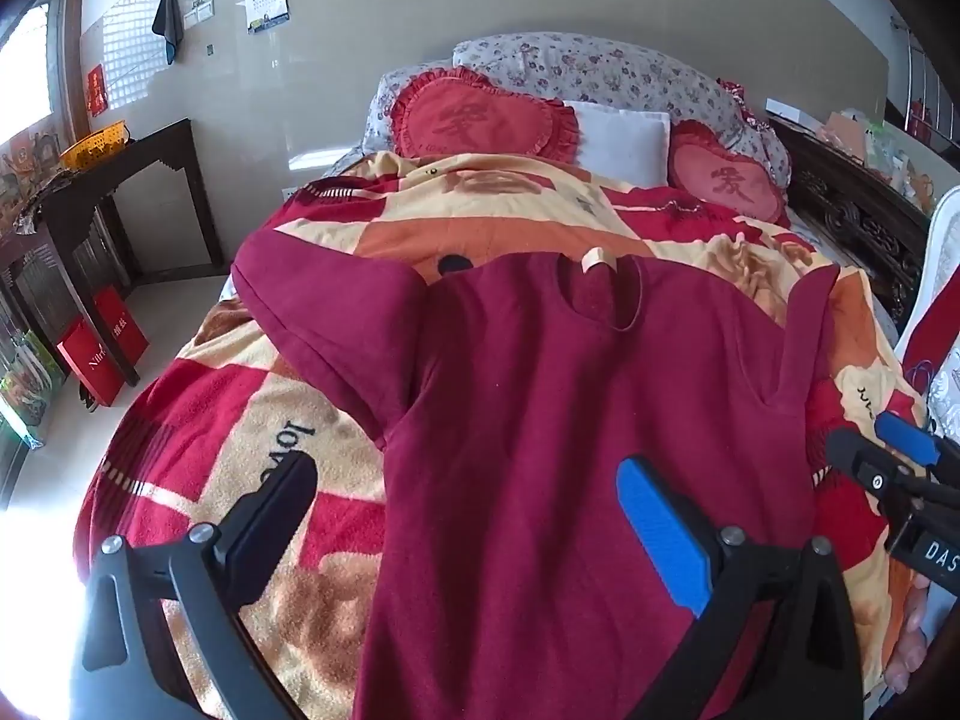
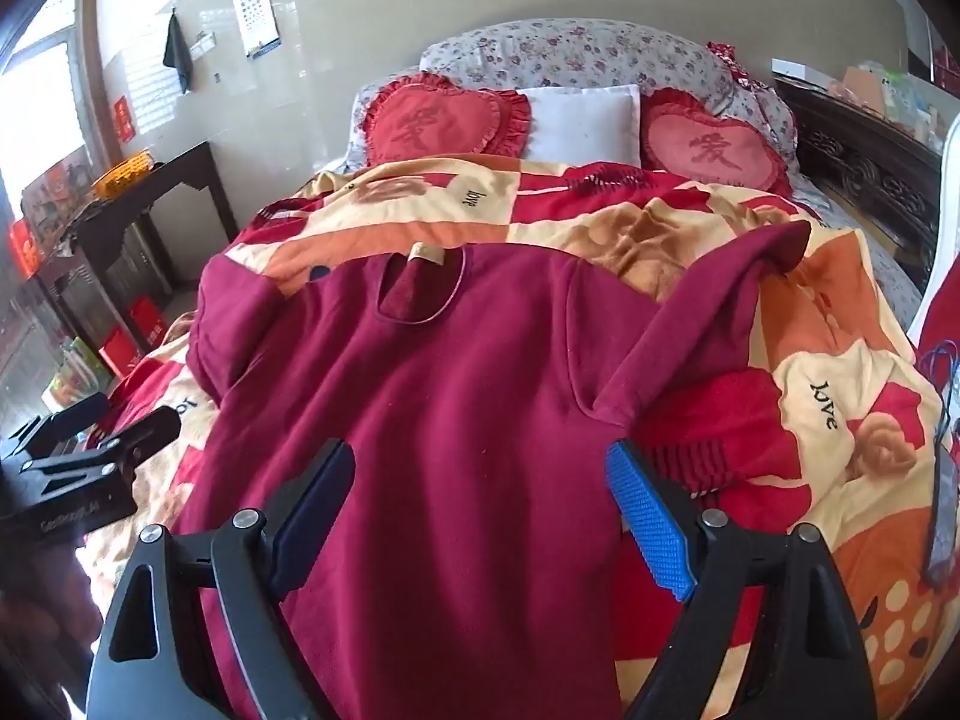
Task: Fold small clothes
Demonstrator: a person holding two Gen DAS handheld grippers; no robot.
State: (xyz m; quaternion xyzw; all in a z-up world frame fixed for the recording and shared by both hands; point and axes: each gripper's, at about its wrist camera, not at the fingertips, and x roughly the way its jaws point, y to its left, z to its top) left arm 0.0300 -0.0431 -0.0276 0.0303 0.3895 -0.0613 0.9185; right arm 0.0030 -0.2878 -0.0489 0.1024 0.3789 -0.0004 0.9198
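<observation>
Shirt (image 1: 540, 450) — a dark red one with long sleeves — lies flat on the bed (image 1: 198, 420), front up, neck hole at the far end. Under it is a blanket (image 1: 288, 462) with red, orange and cream squares and the word "love" on it.

At the far left stands a dark tabletop (image 1: 144, 150) by the wall, with a yellow basket (image 1: 96, 141) on it. Next comes the shirt's left sleeve (image 1: 312, 324), bent and lying on the blanket. The left tool (image 1: 474, 516) hangs above the lower part of the shirt. Its two fingers are spread wide and hold nothing.

The right tool (image 2: 480, 504) hangs above the shirt too, just beside the left one. It is wide open as well, with nothing in it. The right sleeve (image 2: 708, 324) sticks up a bit in a fold.

At the head of the bed sit two red heart pillows (image 2: 444, 123) with a white pillow (image 2: 585, 120) between them.
</observation>
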